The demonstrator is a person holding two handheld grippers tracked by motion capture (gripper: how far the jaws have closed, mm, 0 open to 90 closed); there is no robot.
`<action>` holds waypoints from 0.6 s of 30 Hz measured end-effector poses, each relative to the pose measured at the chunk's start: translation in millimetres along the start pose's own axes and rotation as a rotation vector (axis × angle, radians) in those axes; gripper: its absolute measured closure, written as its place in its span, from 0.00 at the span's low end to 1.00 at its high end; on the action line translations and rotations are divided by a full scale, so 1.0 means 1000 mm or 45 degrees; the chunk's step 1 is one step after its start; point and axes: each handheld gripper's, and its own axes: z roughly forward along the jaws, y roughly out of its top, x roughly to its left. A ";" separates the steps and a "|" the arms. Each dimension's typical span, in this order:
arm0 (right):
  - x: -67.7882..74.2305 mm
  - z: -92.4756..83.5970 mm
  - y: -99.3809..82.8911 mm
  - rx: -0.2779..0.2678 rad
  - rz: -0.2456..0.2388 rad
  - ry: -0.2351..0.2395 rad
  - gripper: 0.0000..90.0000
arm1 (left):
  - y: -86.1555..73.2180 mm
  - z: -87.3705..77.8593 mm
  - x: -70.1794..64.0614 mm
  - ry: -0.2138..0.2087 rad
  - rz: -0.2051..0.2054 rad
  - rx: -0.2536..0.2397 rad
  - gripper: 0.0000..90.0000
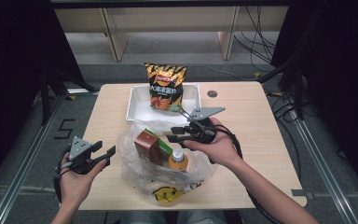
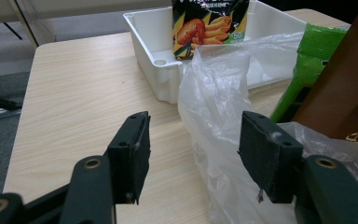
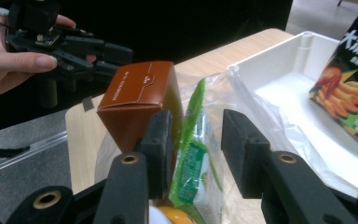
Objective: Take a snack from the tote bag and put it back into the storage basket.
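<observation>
Unpacking a clear plastic bag [image 1: 165, 161] sitting mid-table at the near edge; inside it: brown carton [image 1: 147, 145], green packet [image 1: 164, 143] and an orange-cap bottle [image 1: 178, 158]. White tray [image 1: 137, 108] at 12 o'clock from the bag, chips bag [image 1: 166, 86] propped upright in it at the far wall, prob. already unloaded. R gripper [image 1: 177, 134] comes in from 3 o'clock over the bag mouth; right gripper view has its jaws about half open straddling the green packet [image 3: 193, 163], left pad right against the carton [image 3: 137, 100], can't see pads actually pressing the packet, so I'd call it not gripped yet. Guess: lining up to pull the packet out next. L gripper [image 1: 103, 154] at 9 o'clock of the bag, jaws fairly wide, nothing between them; left gripper view puts the bag's film [image 2: 214, 93] just ahead of the right pad [image 2: 265, 154], likely placed to pinch the film and steady the bag. High view gives layout + bottle; right gripper view gives the pad/packet gap, and the L gripper [image 3: 116, 56] beyond the carton.
</observation>
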 end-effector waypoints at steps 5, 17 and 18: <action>0.000 0.005 0.001 0.007 0.012 0.004 0.70 | -0.002 0.002 0.000 -0.002 0.003 -0.002 0.48; 0.005 0.014 0.003 0.093 0.013 0.045 0.70 | -0.006 0.002 -0.001 -0.007 0.003 0.007 0.47; 0.004 0.015 0.003 0.114 0.005 0.034 0.70 | -0.006 0.002 -0.001 -0.008 0.002 0.005 0.47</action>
